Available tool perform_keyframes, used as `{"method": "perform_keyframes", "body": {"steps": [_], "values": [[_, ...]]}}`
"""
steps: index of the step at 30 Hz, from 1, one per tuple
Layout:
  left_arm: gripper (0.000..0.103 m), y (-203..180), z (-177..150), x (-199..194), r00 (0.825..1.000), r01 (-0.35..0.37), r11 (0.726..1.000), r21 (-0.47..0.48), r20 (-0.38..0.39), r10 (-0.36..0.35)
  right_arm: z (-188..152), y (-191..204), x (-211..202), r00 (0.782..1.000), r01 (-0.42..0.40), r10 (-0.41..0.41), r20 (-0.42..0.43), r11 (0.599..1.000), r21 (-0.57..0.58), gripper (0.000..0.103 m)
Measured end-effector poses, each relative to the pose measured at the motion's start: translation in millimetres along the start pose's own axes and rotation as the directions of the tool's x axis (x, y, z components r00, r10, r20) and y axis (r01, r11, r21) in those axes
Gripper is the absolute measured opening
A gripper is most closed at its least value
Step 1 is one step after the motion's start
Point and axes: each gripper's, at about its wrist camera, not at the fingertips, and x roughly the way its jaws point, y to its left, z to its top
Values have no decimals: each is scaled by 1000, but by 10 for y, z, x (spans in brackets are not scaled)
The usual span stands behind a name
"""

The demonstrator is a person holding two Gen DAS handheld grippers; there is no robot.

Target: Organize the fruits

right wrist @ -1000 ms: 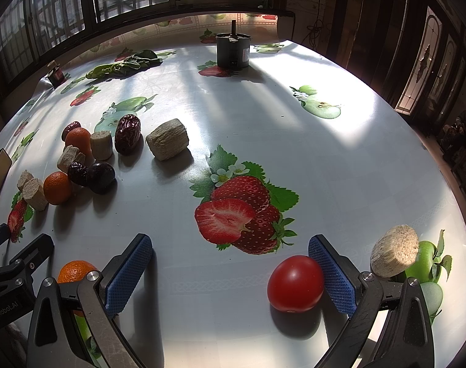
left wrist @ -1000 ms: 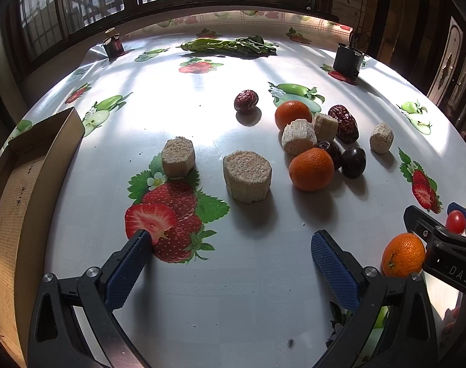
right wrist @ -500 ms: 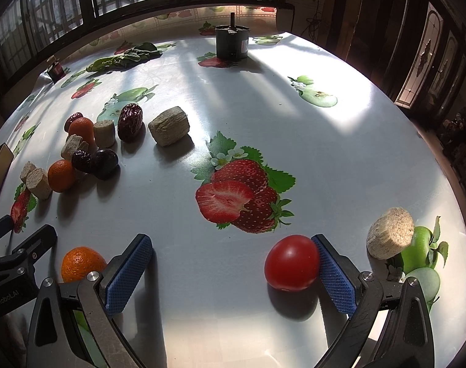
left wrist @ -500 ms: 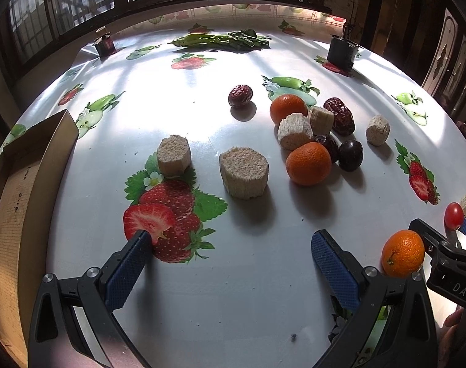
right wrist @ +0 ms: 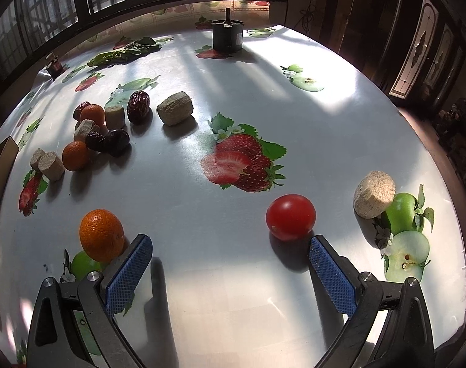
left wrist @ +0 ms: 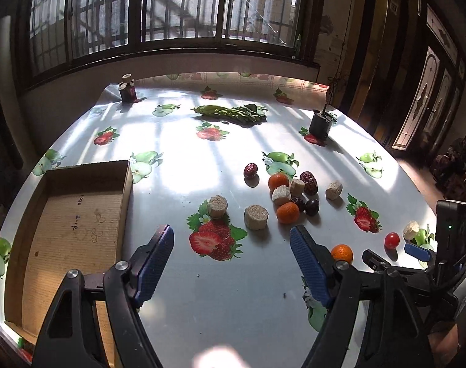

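My left gripper is open and empty, raised above the table near its front. A cardboard tray lies at its left. A cluster of oranges, red dates, dark plums and beige cut rounds sits mid-table. My right gripper is open and empty. A red tomato lies just beyond its right finger. A loose orange sits beside its left finger. The right gripper also shows in the left wrist view.
A beige round lies near the table's right edge. A dark cylinder stands at the back, leafy greens and a small jar further back. The tablecloth has printed strawberries and apples.
My left gripper has lifted and pulled back, so the tray and far table now show. My right gripper has drawn back a little from the tomato.
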Motion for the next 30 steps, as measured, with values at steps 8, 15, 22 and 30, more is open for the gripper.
{"method": "perform_keyframes", "body": {"steps": [8,15,22,30], "values": [[78,381,70,-1243,970,0,999,-34,243,9,-21,80,-1263,938,10,-7,348,1000,-8,102],[78,456,250,-2426,898,24,999,27,439,-34,64,153,-2538,797,63,-27,604,997,-38,102],[83,416,754,-3173,850,-101,989,108,525,30,449,-83,-3716,715,32,-16,699,999,-10,103],[89,556,1644,-3319,853,-219,974,51,496,165,1234,-132,-4537,659,205,-153,736,978,19,103]]}}
